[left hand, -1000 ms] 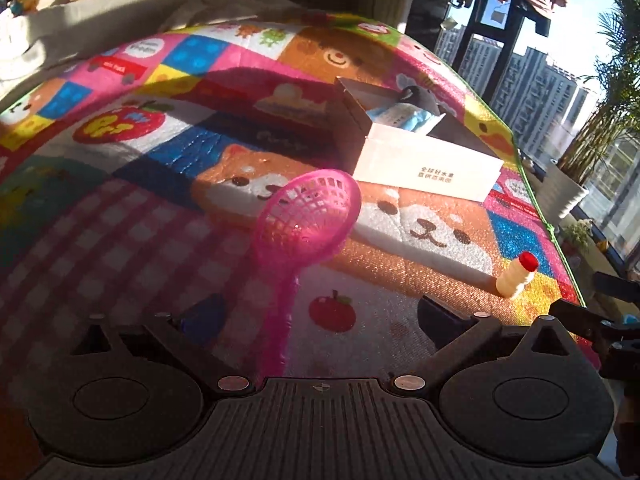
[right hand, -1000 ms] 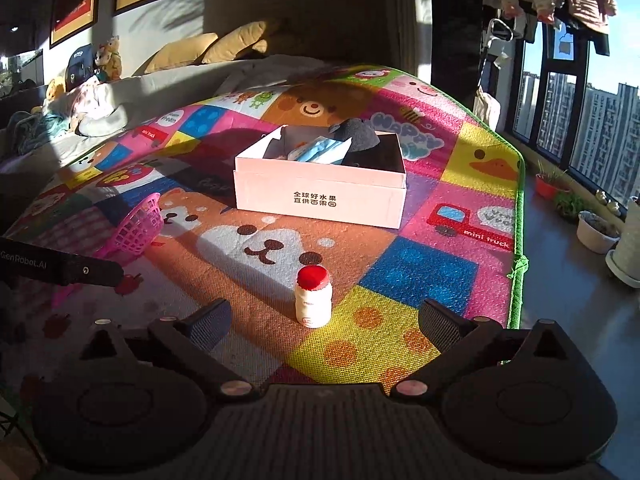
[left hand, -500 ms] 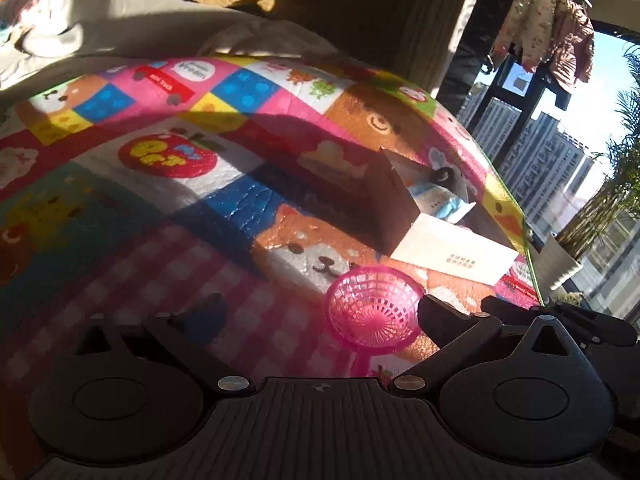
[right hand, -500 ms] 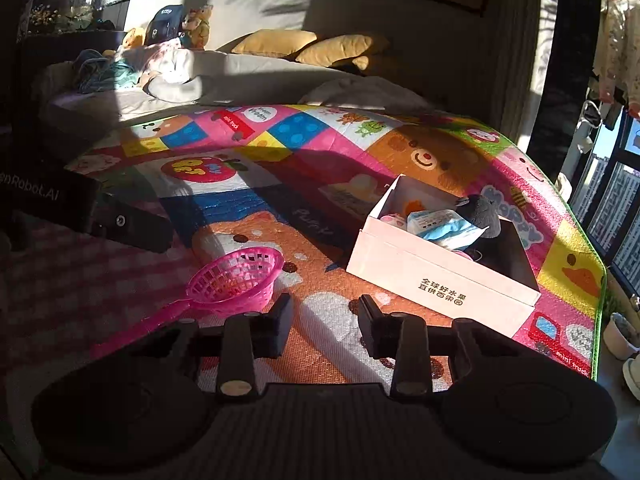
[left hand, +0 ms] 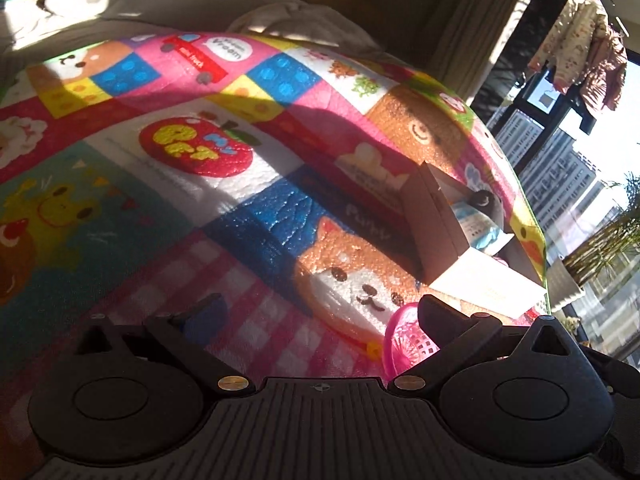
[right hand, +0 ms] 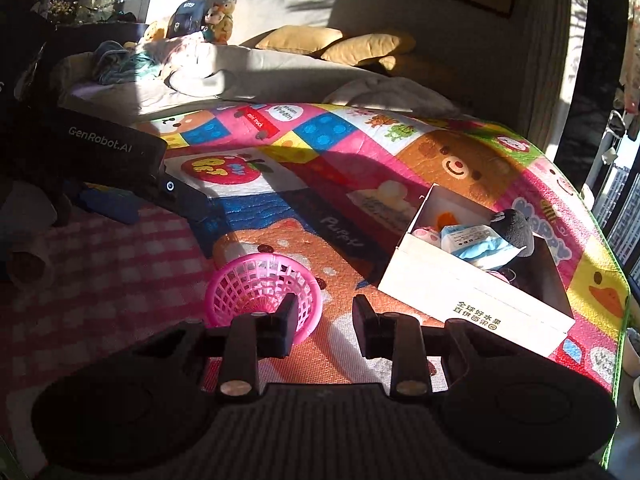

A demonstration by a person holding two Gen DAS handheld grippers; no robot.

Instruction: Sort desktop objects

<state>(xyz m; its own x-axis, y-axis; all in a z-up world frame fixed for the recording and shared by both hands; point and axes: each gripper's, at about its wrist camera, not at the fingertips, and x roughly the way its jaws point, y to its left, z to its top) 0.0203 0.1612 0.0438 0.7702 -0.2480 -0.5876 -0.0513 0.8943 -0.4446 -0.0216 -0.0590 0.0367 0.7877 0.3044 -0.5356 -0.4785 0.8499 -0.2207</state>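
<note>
Tongs-wise: left gripper (left hand: 320,312) gapes wide over the mat (left hand: 224,216), right gripper (right hand: 326,320) closing, nothing between, beside pink basket (right hand: 260,284).

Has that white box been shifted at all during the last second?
No. The white box still sits on the play mat just below the printed bear face, beside the puppy print; only the camera swung.

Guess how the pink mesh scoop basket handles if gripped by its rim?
The pink scoop basket is thin open lattice plastic, so probably very light and springy; its rim may flex under the pads. It lies tilted on the play mat, so a push would likely slide or tip it rather than roll it.
</note>
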